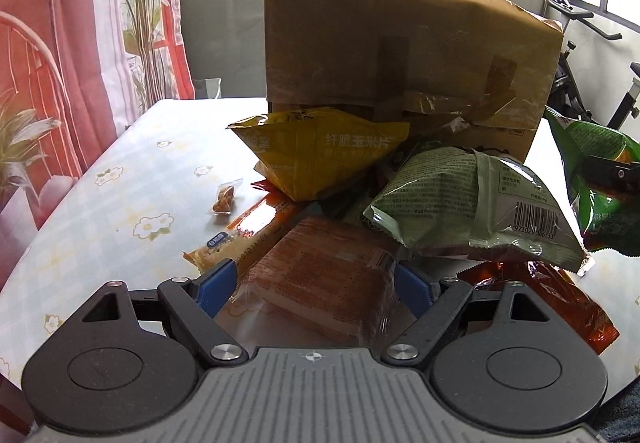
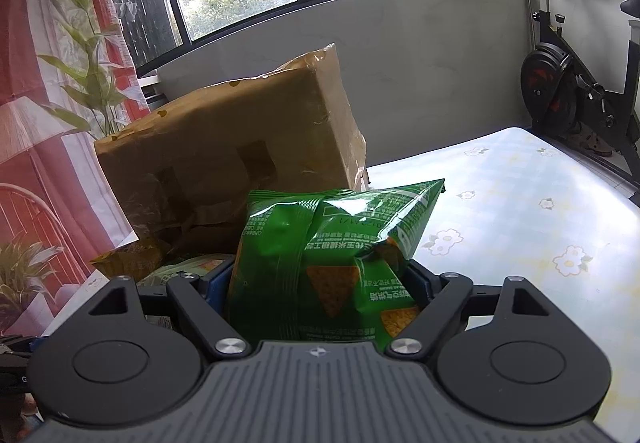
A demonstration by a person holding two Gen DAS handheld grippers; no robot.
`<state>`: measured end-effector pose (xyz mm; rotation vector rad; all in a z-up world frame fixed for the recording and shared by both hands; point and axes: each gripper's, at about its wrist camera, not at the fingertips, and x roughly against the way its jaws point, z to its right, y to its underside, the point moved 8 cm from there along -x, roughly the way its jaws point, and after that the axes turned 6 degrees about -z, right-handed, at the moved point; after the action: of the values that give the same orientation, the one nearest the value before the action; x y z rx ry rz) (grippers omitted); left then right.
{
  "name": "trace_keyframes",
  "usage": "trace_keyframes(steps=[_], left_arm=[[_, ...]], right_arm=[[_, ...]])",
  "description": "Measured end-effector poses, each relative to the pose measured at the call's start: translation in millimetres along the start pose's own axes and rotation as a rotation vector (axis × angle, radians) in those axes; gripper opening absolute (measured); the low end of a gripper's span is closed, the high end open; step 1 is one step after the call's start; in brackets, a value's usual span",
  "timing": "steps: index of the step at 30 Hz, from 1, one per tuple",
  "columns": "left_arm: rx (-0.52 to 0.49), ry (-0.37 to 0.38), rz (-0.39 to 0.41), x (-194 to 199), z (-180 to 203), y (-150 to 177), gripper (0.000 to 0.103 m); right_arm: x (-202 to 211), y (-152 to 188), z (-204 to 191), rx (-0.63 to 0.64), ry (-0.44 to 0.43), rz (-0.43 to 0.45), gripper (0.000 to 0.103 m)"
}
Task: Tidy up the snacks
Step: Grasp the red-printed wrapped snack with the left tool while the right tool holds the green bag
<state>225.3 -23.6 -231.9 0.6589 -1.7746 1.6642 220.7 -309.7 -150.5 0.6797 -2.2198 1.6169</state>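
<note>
While my left claw [image 1: 316, 285] sits low over the flowered tablecloth [image 1: 132, 183], its blue pads [image 1: 216, 285] press both sides of a clear-wrapped orange-brown biscuit pack [image 1: 320, 283] at the near edge of the snack pile. My right claw [image 2: 320, 295] pinches a green tortilla-chip bag [image 2: 324, 255], lifted clear of the table. From the biscuits, a pale green bag [image 1: 472, 203] lies at one o'clock, a yellow corn-chip bag [image 1: 316, 159] at twelve, the taped cardboard box [image 1: 400, 43] behind them.
</note>
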Motion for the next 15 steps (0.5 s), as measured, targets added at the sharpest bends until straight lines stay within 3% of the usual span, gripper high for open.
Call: trace_keyframes(steps=[7,11,15], left_arm=[[-0.121,0.061,0.002,-21,3,-12,0.088],[-0.135,0.185,-0.075,-44,6,-11,0.090],[-0.236,0.122,-0.037,-48,13,-4,0.090]], right_arm=[[-1,1,1,-0.005,-0.010,-0.007,0.083],[-1,1,1,-0.010,-0.007,-0.009,0.083],[-3,2,1,-0.015,-0.012,-0.013,0.083]])
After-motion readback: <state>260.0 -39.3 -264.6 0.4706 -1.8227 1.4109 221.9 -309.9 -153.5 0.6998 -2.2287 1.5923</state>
